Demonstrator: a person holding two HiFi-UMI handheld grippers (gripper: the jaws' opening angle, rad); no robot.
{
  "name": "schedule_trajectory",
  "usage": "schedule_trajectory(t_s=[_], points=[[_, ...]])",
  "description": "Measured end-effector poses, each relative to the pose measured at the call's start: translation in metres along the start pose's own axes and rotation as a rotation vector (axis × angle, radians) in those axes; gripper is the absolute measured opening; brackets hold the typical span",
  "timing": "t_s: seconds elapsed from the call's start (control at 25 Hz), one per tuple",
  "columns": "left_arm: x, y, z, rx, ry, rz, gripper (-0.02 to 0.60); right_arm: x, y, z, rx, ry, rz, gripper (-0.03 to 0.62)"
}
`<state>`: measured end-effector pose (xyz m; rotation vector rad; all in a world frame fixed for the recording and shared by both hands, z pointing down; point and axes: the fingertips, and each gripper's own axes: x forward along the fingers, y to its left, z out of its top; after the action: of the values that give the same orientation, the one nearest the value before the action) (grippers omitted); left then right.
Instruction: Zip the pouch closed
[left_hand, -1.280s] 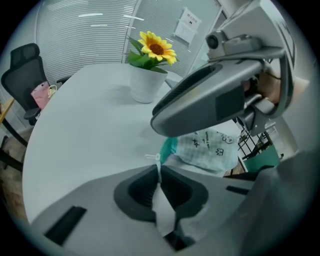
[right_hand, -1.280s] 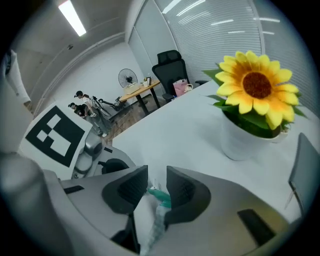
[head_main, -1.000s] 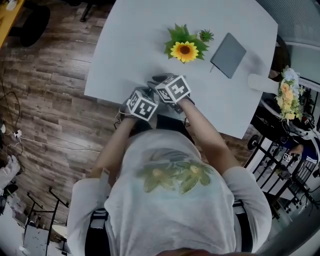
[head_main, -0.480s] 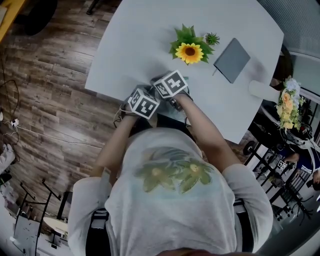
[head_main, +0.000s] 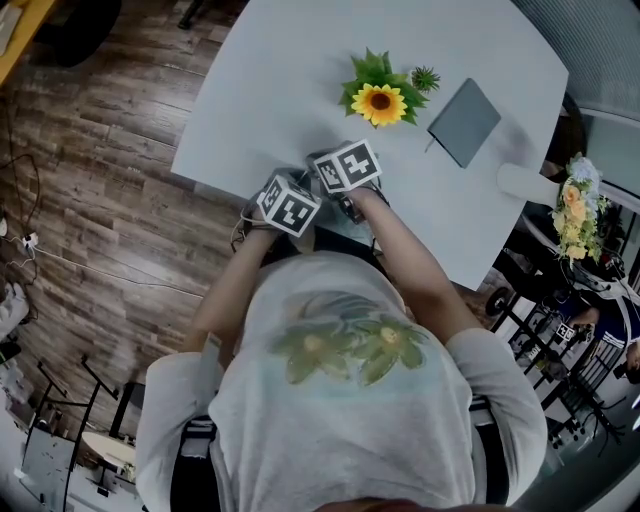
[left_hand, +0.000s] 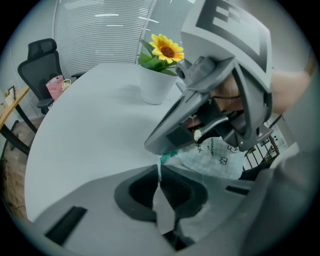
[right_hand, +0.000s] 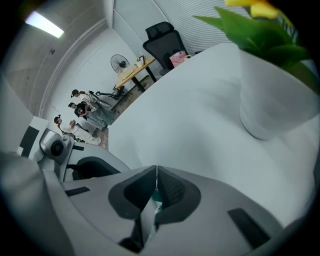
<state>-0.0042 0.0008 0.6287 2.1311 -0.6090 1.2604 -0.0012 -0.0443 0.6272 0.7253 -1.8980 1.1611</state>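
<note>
Wood-plank floor (head_main: 90, 200) surrounds a white tabletop (head_main: 290, 80).

Head view: sunflower pot (head_main: 379, 103) and grey notebook (head_main: 464, 122) sit upper right of frame, well apart from the work at the tabletop's near edge, centre frame.

Left gripper view: office chair (left_hand: 42, 60) and blinds (left_hand: 100, 30) upper left. The left gripper (left_hand: 160, 172) is pinched tight on the clear pouch (left_hand: 220, 155), which lies right of centre.

Right gripper view: the right gripper (right_hand: 156, 175) is clamped on a teal piece (right_hand: 156, 196), likely the zip pull, lower centre.

Step, as judged: both holds set, zip seemingly not yet run. Next move: draw the pull along steadily while the left gripper anchors.
</note>
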Motion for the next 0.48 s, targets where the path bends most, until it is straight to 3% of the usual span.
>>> schedule_trajectory(t_s=[0.48], points=[[-0.006,-0.004,0.009,0.04,-0.019,0.013,0.018,-0.016,-0.012,0.004,0.093,-0.1,-0.03,0.02]])
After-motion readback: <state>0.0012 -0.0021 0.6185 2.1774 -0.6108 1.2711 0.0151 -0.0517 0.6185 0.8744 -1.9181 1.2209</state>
